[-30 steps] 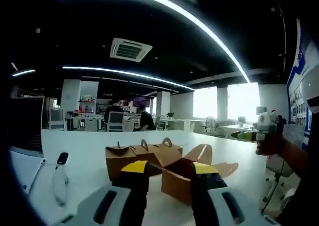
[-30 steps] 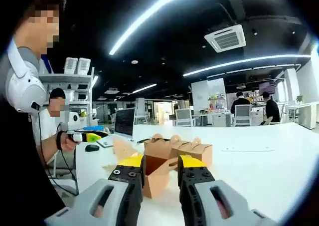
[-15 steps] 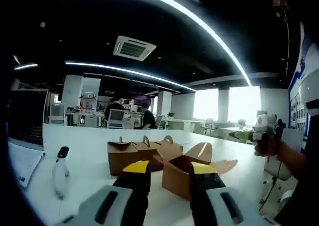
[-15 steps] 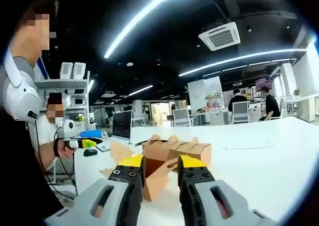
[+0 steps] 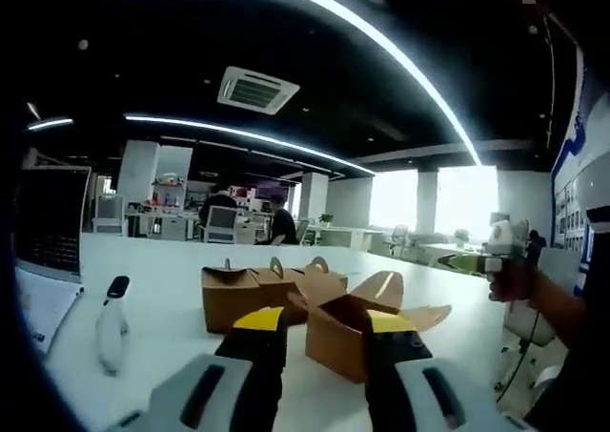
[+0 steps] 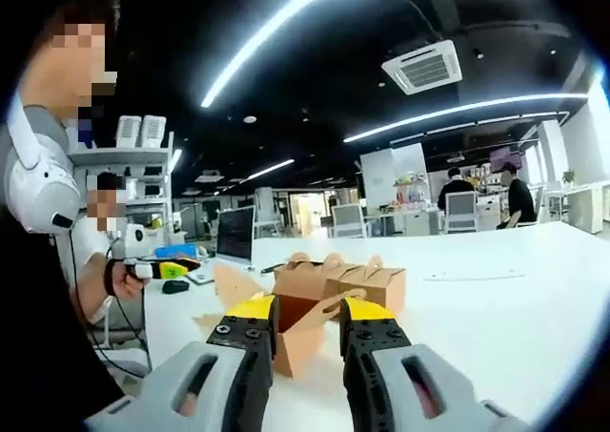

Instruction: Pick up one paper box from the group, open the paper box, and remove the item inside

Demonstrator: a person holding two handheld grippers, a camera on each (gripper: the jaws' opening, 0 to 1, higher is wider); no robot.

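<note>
left tongs (image 5: 322, 325) and right tongs (image 6: 307, 313) both stand parted with nothing held, each aimed at the open brown paper box (image 5: 351, 332) on the white table (image 5: 152, 308). judged step: reaching inside to remove the item. recommended: steady one outer wall with one tongs, enter from above between the raised flaps with the other, and avoid crushing the thin card. the box's flaps are splayed upward and its dark interior (image 6: 294, 316) is exposed; contents cannot be made out. it sits just in front of the closed brown handled boxes (image 5: 257, 289), touching or nearly so.
</note>
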